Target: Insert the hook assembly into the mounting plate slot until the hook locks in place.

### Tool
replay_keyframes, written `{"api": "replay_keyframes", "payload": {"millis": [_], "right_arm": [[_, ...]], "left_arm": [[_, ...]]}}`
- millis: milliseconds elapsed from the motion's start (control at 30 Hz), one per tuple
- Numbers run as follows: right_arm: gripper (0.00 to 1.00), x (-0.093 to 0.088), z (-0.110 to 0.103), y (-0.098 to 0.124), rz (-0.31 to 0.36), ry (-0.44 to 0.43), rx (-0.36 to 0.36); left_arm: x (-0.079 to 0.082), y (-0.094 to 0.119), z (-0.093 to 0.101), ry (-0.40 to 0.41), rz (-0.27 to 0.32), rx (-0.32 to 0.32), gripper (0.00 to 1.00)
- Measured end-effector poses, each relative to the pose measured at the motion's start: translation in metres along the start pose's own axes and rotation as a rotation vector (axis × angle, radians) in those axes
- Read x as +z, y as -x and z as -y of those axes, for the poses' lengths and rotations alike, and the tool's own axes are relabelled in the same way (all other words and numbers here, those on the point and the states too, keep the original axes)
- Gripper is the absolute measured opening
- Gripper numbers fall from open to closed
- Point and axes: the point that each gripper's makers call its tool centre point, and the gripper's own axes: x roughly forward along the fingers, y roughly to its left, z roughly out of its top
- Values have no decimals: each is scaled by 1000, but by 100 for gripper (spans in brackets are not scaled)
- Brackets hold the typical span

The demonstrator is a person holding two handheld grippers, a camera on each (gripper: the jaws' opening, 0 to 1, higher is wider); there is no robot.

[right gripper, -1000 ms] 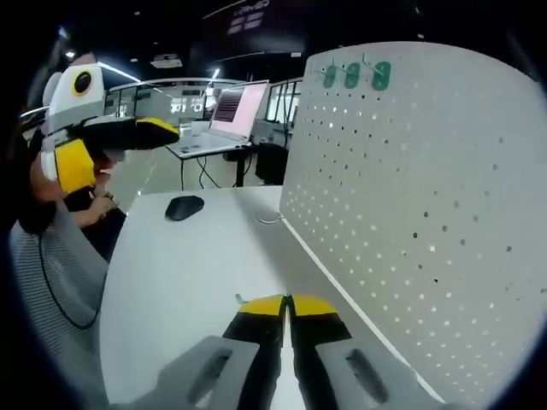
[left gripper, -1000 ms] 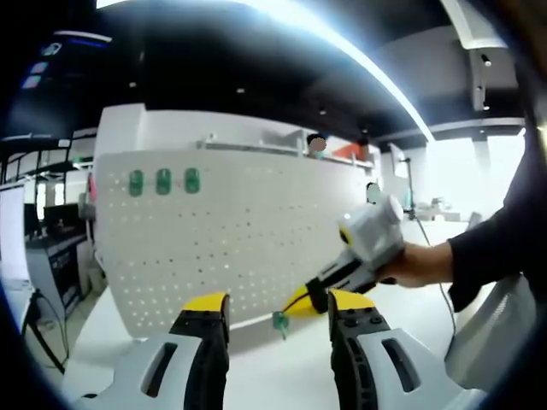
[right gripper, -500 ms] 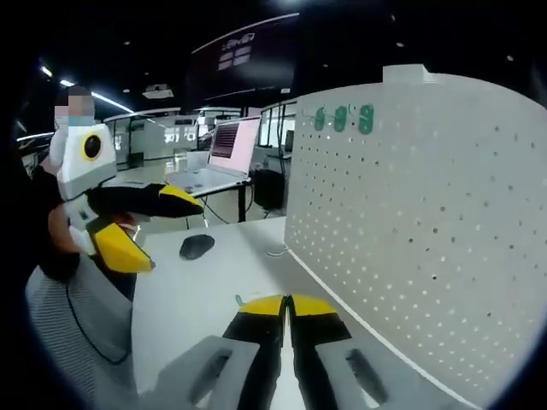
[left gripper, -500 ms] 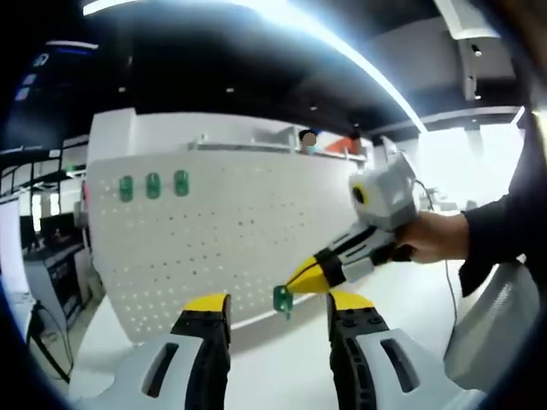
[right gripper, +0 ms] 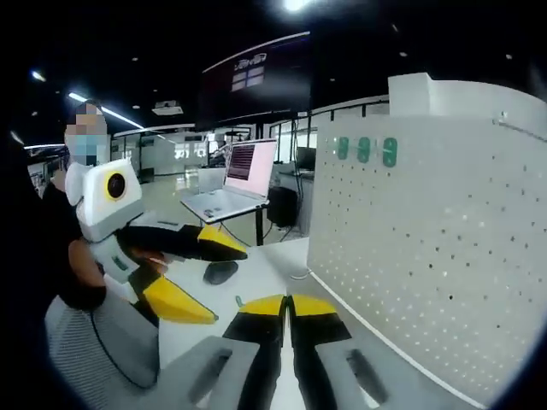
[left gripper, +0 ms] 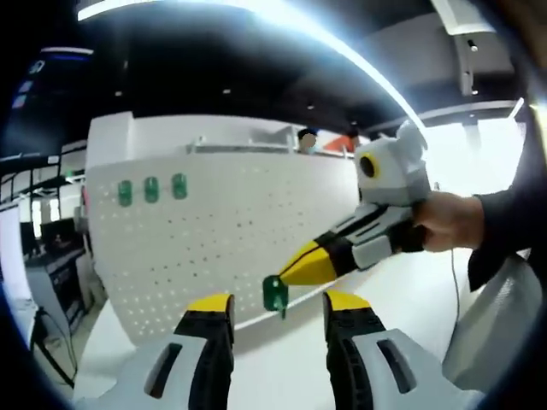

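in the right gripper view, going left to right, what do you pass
left gripper held open → black computer mouse on the white table → open laptop on the desk behind → three green hooks high on the white pegboard

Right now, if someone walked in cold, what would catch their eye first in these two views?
Probably the big white pegboard standing upright on the table, with three green hooks in a row near its top corner. Next, in the left gripper view, the right gripper reaching in from the right, shut on a small green hook in front of the board. The left gripper sits open below.
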Motion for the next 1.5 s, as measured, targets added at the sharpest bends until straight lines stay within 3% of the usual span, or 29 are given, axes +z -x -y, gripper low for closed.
{"api": "replay_keyframes", "payload": {"millis": [233, 367, 1167, 1500], "right_arm": [[0, 11, -11, 0, 20, -13, 23], [0, 15, -15, -1, 28, -23, 34], [0, 22, -33, -3, 42, -91, 74], [0, 23, -35, -2, 44, -107, 76]], "left_arm": [[2, 1, 0, -27, 4, 5, 37], [4, 2, -3, -51, 11, 22, 29], [5, 5, -7, -127, 7, 42, 6], [6, 6, -8, -121, 16, 44, 4]]}}
